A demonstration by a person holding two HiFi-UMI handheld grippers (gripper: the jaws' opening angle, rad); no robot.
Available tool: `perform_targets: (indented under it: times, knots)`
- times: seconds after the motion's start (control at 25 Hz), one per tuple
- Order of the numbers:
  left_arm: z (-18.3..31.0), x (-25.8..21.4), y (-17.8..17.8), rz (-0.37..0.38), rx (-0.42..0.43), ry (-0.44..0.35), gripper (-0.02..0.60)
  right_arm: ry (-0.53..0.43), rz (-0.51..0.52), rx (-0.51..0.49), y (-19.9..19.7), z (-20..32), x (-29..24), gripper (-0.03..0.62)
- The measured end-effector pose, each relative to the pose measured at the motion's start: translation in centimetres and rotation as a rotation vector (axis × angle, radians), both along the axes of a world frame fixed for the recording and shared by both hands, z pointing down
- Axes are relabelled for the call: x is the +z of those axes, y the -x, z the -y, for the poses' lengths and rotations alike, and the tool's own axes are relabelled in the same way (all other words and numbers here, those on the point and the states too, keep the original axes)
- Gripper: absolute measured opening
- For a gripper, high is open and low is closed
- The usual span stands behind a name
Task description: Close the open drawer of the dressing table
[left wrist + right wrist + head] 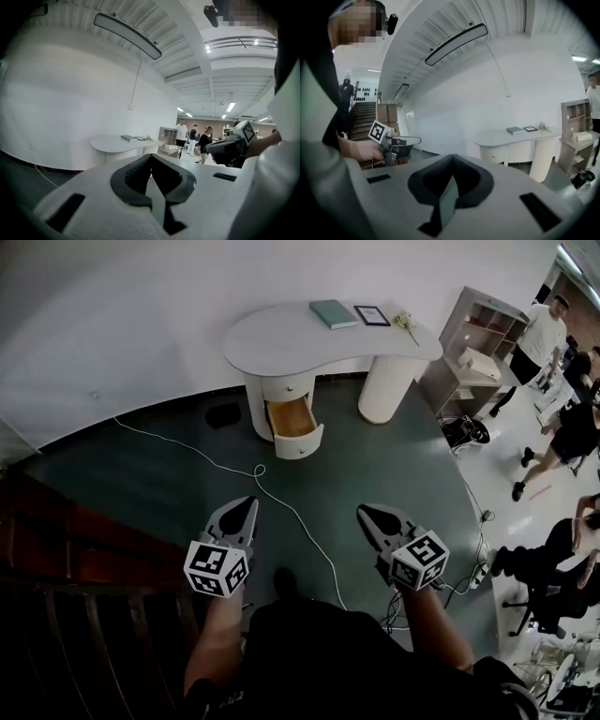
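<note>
The white dressing table (pixel 281 338) stands against the far wall, well ahead of me. Its lower drawer (pixel 298 425) is pulled out, showing a wooden inside. My left gripper (pixel 250 502) and right gripper (pixel 363 511) hover side by side over the dark floor, far short of the table. Both point toward it with jaws shut and nothing between them. In the left gripper view the shut left gripper (pixel 151 157) faces the table (pixel 123 143). The right gripper view shows the shut right gripper (pixel 452 157) with the table (pixel 516 138) off to its right.
A white cable (pixel 281 504) snakes over the floor between me and the drawer. A small black object (pixel 223 414) lies left of the table. A book (pixel 334 313) and a frame (pixel 372 315) lie on top. An open shelf unit (pixel 476 338) and people (pixel 539 334) are at right; wooden stairs (pixel 75 549) at left.
</note>
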State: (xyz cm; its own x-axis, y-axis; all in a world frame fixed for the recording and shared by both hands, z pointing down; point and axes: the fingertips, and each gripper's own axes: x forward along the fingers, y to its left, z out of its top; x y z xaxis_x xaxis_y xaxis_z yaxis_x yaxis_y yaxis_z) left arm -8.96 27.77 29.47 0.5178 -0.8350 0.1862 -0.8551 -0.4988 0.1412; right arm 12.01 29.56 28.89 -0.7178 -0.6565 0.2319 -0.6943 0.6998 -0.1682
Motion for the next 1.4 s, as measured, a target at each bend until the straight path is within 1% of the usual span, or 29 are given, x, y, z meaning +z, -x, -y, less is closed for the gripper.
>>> perform_targets:
  times: [0.12,0.28,0.4,0.48,0.6,0.76,0.88,1.0,1.16,1.28,1.4]
  knots:
    - [4.1,-0.1,1.7,-0.004,0.028,-0.002,0.009,0.017,-0.014,0.015,2.3,4.1,0.0,0.005]
    - [8.3,0.2,3.8,0.003,0.055,0.012,0.009,0.029,0.004,-0.001,5.8,7.5,0.1,0.006]
    - [10.0,0.8,4.2,-0.010,0.055,0.028,0.009,0.066,0.007,-0.007,6.5,9.0,1.6,0.006]
    - [10.9,1.5,4.1,-0.012,0.062,0.045,0.009,0.076,-0.008,-0.004,6.6,10.3,2.4,0.005]
    - [13.1,2.8,3.9,-0.016,0.066,0.073,0.009,0.086,0.002,-0.003,6.7,13.1,3.3,0.006]
    - [17.2,3.5,2.8,-0.013,0.065,0.095,0.009,0.118,0.032,-0.013,6.4,17.8,4.4,0.006]
    - [21.3,4.2,1.7,0.000,0.065,0.108,0.009,0.128,0.039,-0.028,5.5,22.0,5.7,0.006]
    - [26.5,4.6,0.3,0.036,0.063,0.118,0.009,0.144,0.032,-0.051,4.3,27.4,7.2,0.006]
    - [32.9,4.8,-2.7,0.079,0.085,0.141,0.009,0.168,0.022,-0.084,2.6,34.6,8.2,0.006]
    - [36.1,5.5,-4.3,0.078,0.082,0.163,0.009,0.194,0.023,-0.106,1.7,38.4,9.4,0.006]
    - [38.2,6.8,-5.0,0.073,0.074,0.189,0.009,0.216,0.010,-0.123,1.2,41.1,10.9,0.006]
